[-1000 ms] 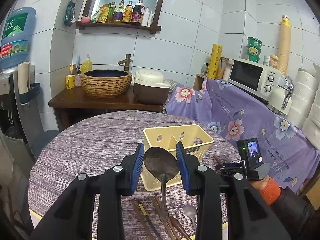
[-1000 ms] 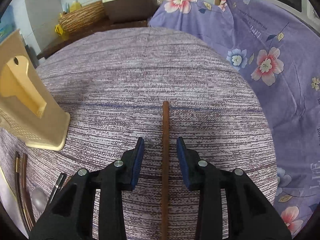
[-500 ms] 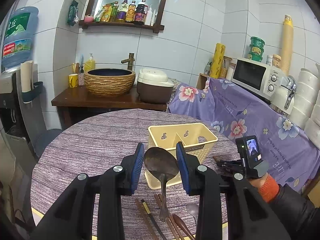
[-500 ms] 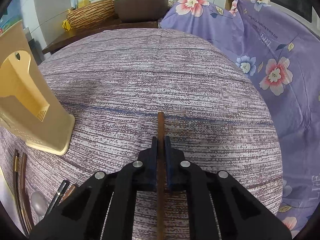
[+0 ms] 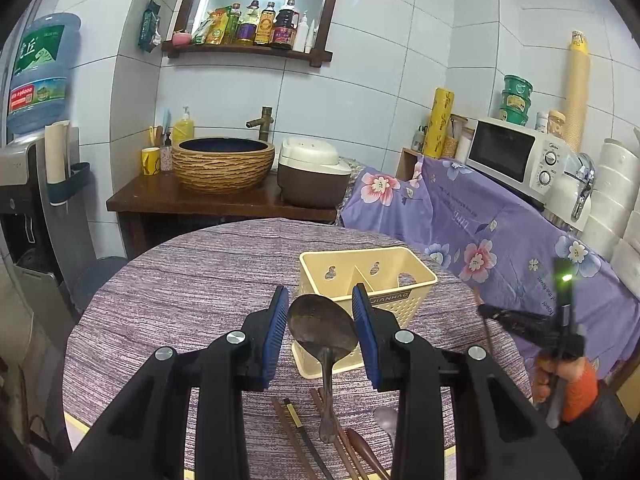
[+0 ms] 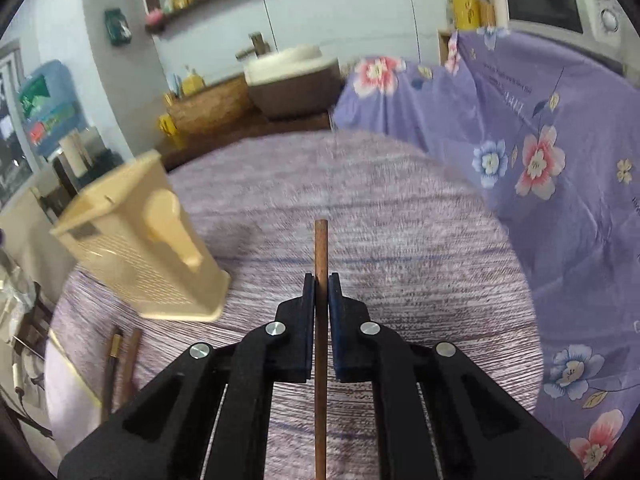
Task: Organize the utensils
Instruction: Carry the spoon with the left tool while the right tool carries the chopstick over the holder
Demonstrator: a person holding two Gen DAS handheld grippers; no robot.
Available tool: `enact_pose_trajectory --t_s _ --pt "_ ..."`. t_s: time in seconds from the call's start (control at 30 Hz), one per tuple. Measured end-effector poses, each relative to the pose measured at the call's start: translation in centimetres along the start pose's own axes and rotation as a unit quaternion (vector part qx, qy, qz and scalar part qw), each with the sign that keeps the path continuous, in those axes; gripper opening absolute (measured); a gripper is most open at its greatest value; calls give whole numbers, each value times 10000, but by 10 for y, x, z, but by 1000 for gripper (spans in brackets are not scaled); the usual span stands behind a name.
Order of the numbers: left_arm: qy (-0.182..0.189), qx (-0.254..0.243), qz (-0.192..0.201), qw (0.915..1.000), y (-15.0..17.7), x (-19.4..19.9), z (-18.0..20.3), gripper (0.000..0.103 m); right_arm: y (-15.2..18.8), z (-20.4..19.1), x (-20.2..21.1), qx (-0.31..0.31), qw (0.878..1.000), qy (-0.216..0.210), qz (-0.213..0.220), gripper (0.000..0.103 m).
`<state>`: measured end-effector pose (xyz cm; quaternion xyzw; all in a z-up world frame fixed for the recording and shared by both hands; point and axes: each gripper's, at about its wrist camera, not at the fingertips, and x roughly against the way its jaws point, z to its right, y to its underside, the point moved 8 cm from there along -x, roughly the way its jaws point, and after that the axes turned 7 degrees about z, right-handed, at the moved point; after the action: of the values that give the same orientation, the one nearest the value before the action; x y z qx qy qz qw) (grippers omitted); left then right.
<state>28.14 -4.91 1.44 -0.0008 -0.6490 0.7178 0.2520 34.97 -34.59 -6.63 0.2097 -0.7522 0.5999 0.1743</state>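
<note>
Cream plastic utensil caddy (image 5: pixel 367 280) stands upright on your round bench (image 5: pixel 192 292), split into compartments by a centre wall; what's inside can't be made out from either view.

Your left tool (image 5: pixel 322 312) hangs above the bench w/ its blue-padded fingers (image 5: pixel 277 320) spread wide. A dark metal spoon (image 5: pixel 323 330) sits btwn them, bowl up front, handle running back toward the camera. The bowl lies very close to the pads; whether they touch it can't be told.

Your right tool (image 6: pixel 321 292) is pressed together on a brown wooden chopstick (image 6: pixel 321 320), pinched mid-length, one end poking fwd past the tips, the shaft running back under the camera. In the left view that tool shows at far right, raised off the bench beside the caddy, your hand (image 5: pixel 560 376) in an orange cuff behind it.

On the bench's near edge, just below the left tool: more chopsticks (image 5: pixel 296 436) and a second, pale spoon (image 5: pixel 386 418), loose, close together.

Bench wears a purple-grey woven cloth. Beyond: floral purple sheet (image 5: pixel 460 216), white microwave (image 5: pixel 516 156), wicker-pattern basin (image 5: pixel 224 164), rice cooker (image 5: pixel 310 176), wall shelf of bottles (image 5: pixel 256 24), water-cooler jug (image 5: pixel 38 72). Right view is motion-blurred.
</note>
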Motion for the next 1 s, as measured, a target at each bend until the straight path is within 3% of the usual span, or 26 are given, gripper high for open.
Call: enact_pose_trajectory --t_s 0.23,0.6,0.8,1.0 --pt "-7 49 -11 10000 -1 4 0 34 -33 -36 70 260 9958 -429 770 8" --pt "-3 13 48 10000 -12 5 1 34 -51 -57 96 426 9923 -586 1007 8" --pt "77 -36 369 9993 -63 1 10 34 -100 -87 114 592 9858 -842 1329 8" --pt "236 51 737 9970 -122 -23 22 34 -187 -135 131 557 9704 -1118 2067 8"
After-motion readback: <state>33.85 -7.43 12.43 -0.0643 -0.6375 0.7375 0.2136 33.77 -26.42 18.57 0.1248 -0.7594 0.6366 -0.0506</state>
